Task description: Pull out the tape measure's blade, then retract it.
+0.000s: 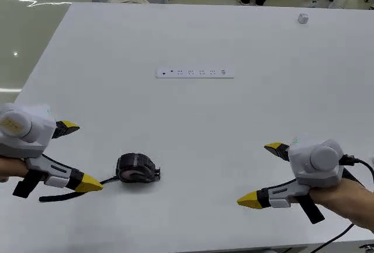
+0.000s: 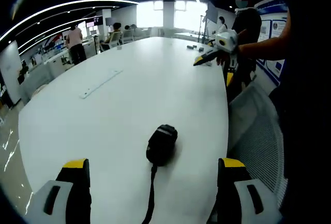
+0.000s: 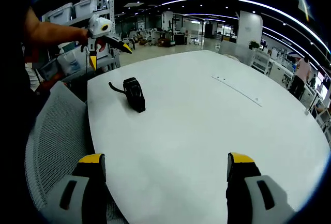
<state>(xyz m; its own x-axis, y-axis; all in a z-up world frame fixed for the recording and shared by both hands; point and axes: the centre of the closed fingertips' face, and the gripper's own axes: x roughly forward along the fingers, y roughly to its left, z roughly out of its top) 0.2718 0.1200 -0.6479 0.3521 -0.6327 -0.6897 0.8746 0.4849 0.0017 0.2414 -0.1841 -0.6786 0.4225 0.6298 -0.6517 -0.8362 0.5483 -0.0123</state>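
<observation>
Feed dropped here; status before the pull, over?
Left tongs open, empty, near tape measure. Right tongs open, empty, farther off. Tape measure on table, retracted. Power strip beyond, not in the way.

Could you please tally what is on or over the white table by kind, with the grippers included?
Tape measure: 1
Power strip: 1
Small white object, too small to identify: 1
Grippers: 2, the left gripper and the right gripper
Total: 5
</observation>
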